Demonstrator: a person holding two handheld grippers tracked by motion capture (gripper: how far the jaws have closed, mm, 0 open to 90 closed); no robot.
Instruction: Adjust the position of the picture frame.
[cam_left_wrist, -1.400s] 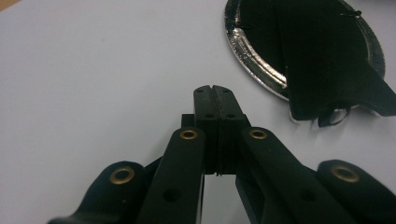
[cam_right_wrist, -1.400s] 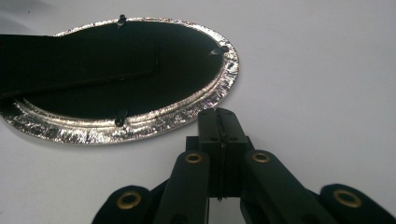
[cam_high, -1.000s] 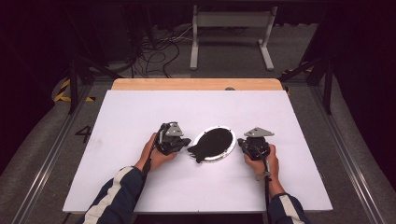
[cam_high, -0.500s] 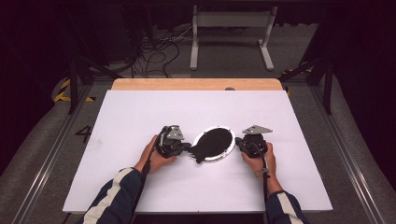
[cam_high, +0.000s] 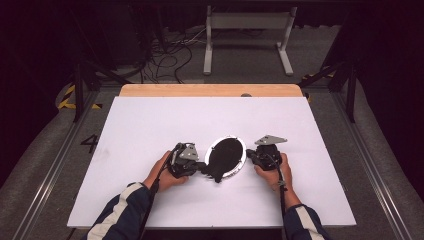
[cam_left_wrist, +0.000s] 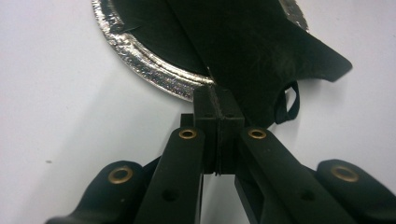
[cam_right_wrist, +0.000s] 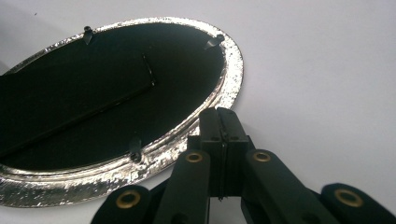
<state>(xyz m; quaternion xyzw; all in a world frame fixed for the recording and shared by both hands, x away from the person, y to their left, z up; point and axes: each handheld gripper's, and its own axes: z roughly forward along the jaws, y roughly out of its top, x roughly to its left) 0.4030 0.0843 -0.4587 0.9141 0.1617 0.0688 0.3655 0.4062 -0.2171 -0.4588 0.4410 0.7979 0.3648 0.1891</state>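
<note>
An oval picture frame (cam_high: 226, 156) with a silver rim (cam_right_wrist: 231, 74) lies face down on the white table (cam_high: 150, 125), its black back (cam_right_wrist: 107, 88) up. A black stand flap (cam_left_wrist: 261, 51) sticks out over the rim at the frame's near left end. My left gripper (cam_high: 201, 165) is shut, and its tips (cam_left_wrist: 218, 100) touch the flap's edge and the rim (cam_left_wrist: 140, 56). Whether the flap is pinched I cannot tell. On the frame's right side my right gripper (cam_high: 250, 156) is shut too, with its tips (cam_right_wrist: 219, 116) against the rim.
A wooden strip (cam_high: 210, 90) runs along the table's far edge. Beyond it, cables (cam_high: 165, 55) and a white metal stand (cam_high: 247, 30) are on the floor. White table surface lies all around the frame.
The right gripper has edged a little left, closer to the frame's rim. The left gripper and the frame have hardly moved.
</note>
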